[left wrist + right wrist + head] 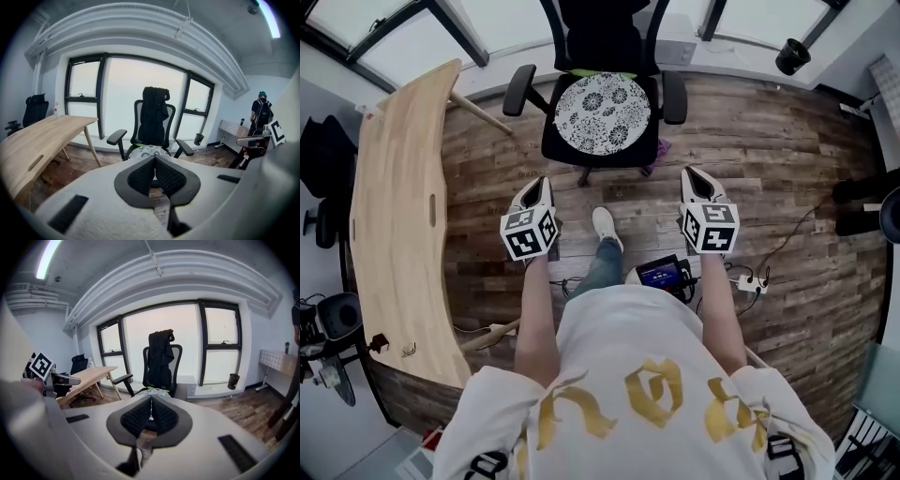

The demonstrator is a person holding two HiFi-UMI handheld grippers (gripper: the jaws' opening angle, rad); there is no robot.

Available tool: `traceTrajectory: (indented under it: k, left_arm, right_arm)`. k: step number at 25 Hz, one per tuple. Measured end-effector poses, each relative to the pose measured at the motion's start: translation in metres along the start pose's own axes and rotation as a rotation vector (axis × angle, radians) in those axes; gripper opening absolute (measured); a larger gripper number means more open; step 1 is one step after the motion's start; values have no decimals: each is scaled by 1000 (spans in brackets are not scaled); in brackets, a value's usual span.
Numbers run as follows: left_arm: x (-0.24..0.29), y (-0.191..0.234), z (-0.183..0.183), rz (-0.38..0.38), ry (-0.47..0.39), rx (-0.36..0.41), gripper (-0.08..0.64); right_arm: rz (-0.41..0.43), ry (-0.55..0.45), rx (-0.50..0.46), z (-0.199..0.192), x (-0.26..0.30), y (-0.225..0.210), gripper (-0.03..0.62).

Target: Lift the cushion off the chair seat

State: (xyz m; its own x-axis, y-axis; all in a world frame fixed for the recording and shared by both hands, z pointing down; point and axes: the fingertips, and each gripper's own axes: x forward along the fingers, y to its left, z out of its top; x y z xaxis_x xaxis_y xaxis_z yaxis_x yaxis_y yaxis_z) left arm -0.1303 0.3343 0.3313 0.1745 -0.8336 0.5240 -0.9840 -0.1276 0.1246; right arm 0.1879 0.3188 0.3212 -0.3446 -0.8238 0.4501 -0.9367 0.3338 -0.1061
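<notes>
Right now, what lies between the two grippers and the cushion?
In the head view, a strip of wooden floor and the chair seat's black front edge separate the left gripper and right gripper from the cushion.

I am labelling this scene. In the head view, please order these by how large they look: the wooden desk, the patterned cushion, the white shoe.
1. wooden desk, largest by far
2. patterned cushion
3. white shoe, smallest
The differences are plain, so nearness to the camera does not change the order.
</notes>
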Motion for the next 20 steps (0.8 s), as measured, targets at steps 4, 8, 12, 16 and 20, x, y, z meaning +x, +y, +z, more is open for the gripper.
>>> traceTrajectory:
  k: [4, 8, 12, 16, 20]
  left_arm:
    - [52, 12, 10, -9, 28, -11, 11]
    - [110, 27, 26, -13, 70, -1, 11]
    - [165, 49, 40, -30, 120, 19, 11]
    - [214, 73, 54, -49, 140, -4, 11]
    - [247, 81, 64, -88, 143, -3, 11]
  right_arm:
    - [2, 54, 16, 2, 44, -13, 12]
    - [-5, 92, 39, 14, 97, -25, 12]
    - [27, 128, 64, 27, 159, -25, 12]
    - [-17, 146, 76, 39, 210, -31, 12]
    - [-53, 198, 76, 36, 235, -39, 12]
